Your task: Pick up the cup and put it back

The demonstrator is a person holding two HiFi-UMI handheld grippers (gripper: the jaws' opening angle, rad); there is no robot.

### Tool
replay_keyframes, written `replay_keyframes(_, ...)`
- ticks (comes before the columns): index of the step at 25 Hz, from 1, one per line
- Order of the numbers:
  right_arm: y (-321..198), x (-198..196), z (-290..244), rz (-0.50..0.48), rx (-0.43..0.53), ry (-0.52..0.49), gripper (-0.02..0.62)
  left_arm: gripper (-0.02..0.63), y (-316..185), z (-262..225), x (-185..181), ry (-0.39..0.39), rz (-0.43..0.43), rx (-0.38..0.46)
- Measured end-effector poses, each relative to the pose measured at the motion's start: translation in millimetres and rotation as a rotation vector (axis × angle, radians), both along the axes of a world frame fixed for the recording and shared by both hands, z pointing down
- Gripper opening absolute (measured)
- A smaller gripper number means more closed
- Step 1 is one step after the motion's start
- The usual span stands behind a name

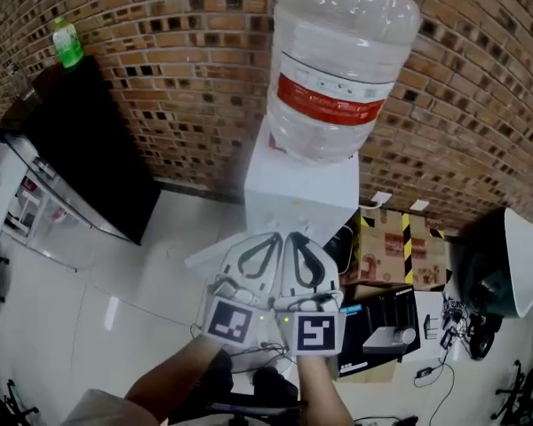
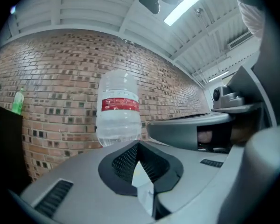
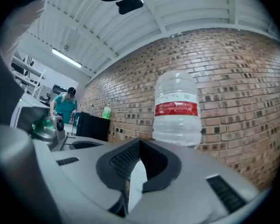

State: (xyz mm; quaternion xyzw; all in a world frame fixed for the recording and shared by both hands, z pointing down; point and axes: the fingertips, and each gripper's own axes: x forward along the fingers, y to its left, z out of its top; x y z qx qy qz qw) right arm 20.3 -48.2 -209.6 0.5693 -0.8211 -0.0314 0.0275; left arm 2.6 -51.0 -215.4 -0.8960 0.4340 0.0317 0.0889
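L gripper [image 1: 268, 238]: jaws together, nothing between, side by side w/ R gripper.
R gripper [image 1: 297, 238]: jaws together, empty.
Cup: can't be made out in any view.
Dispenser [image 1: 295, 193]: white, at brick wall [image 1: 178, 69], just ahead of both grippers.
Bottle [image 1: 342, 60]: atop dispenser, red label.

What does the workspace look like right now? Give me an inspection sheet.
Surface: pale tiled floor.
Job's things: nothing seen.
Clutter: cardboard box and black box, right of the water dispenser.
Grippers: left gripper and right gripper shut, empty, side by side facing the dispenser.
Cables: tangle on the floor at right.
Surroundings: brick wall; water bottle on the dispenser; green bottle on a black cabinet.
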Motion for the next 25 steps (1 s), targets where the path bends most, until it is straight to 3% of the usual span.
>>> replay_keyframes(4, 16.9, 17.9, -40.3, 0.015, 0.01, -0.052, 0.005, -0.005, 18.1, -45.2, 6.1, 0.031, -0.007, 0.047)
replay_keyframes(9, 34.8, 27.6, -75.4, 0.009, 0.044, -0.042, 0.005, -0.005, 35.1, -77.9, 9.3, 0.095, -0.018, 0.063)
replay_keyframes(13, 51.6, 31.3, -78.1, -0.004, 0.047, -0.016, 0.005, -0.005, 50.2, -87.1, 13.2, 0.087, -0.027, 0.077)
replay_keyframes(17, 65.5, 37.7, -72.8, -0.01, 0.011, -0.015, 0.005, -0.005, 63.2, -84.8, 19.8, 0.071, -0.032, 0.026)
replay_keyframes(25, 104.9, 29.5, -83.6, -0.029, 0.032, -0.025, 0.005, -0.005, 100.5, -102.8, 18.1, 0.1, -0.019, 0.055)
